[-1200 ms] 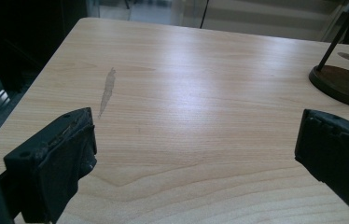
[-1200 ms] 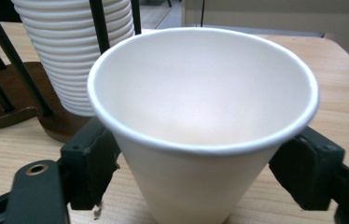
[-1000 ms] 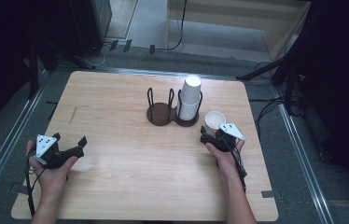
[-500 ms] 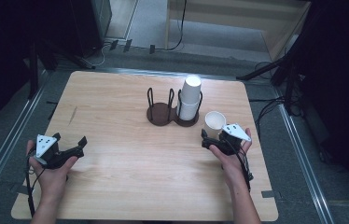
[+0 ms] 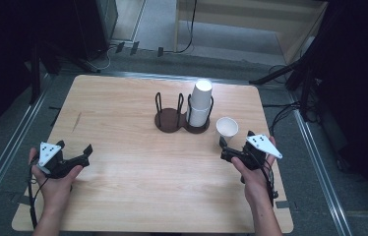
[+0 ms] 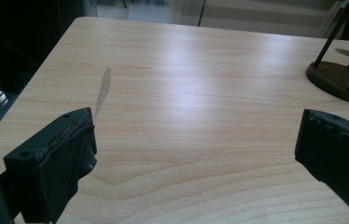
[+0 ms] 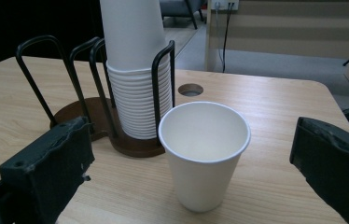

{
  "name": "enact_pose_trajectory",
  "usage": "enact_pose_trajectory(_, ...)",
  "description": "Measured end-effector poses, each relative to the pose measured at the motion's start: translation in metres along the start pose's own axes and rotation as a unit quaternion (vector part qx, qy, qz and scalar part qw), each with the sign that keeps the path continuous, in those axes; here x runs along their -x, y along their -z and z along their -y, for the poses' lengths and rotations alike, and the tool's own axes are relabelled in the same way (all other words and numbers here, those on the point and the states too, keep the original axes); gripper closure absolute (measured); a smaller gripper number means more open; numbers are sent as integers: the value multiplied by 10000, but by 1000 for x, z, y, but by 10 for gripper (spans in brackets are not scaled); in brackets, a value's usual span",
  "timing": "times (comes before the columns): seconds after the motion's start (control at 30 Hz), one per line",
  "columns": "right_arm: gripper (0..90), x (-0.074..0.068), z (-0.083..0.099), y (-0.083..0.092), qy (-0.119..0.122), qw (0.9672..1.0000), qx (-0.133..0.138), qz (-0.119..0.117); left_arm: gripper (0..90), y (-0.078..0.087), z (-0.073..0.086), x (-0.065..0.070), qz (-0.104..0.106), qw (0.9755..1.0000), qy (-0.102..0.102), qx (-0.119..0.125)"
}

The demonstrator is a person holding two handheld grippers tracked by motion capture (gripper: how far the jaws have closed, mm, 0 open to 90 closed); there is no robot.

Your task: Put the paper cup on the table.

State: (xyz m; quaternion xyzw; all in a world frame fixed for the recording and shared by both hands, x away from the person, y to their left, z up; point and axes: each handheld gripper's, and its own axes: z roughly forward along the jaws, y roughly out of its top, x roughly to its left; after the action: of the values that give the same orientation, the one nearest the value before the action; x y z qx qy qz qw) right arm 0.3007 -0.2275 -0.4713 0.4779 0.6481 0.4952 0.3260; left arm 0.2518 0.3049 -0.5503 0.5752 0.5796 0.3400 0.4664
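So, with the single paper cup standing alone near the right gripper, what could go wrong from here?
1. The paper cup stands upright and free between the open jaws of the right gripper; a sideways nudge from either jaw could tip it over.
2. The cup looks thin, so closing on it hard might crush its wall.
3. The stack of cups in the rack stands right behind it; a push forward could knock the cup against them.

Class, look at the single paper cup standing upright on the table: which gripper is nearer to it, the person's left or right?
Right. The right gripper sits just in front of the paper cup, its fingers open and apart from it. The left gripper rests far across the table.
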Motion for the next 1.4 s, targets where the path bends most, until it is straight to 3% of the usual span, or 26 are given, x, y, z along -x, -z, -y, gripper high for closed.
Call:
enact_pose_trajectory(0.17, 0, 6, 4, 11, 51, 9999, 34, 90, 0, 1, 0, 0, 11, 10000, -12, -10)
enact_pose_trajectory(0.37, 0, 17, 15, 22, -67, 9998, 34, 175, 0, 4, 2, 2, 36, 10000, -9, -19)
enact_pose_trajectory(0.57, 0, 31, 29, 33, -123, 9994, -13, 313, 0, 9, 3, -2, 64, 9998, 189, 8)
enact_pose_trajectory(0.87, 0, 49, 53, 48, -246, 9985, -71, 479, 0, 20, 8, 5, 114, 9999, 26, -66)
enact_pose_trajectory(1.07, 0, 52, 66, 55, -267, 9985, -151, 445, 0, 27, 11, 4, 106, 9999, 124, -36)
enact_pose_trajectory(1.23, 9, 59, 75, 61, -318, 9981, -162, 492, 0, 32, 12, 6, 115, 9999, 45, -69)
enact_pose_trajectory(1.4, 12, 61, 84, 67, -199, 9982, -235, 522, 0, 34, 13, 5, 132, 9999, 88, -68)
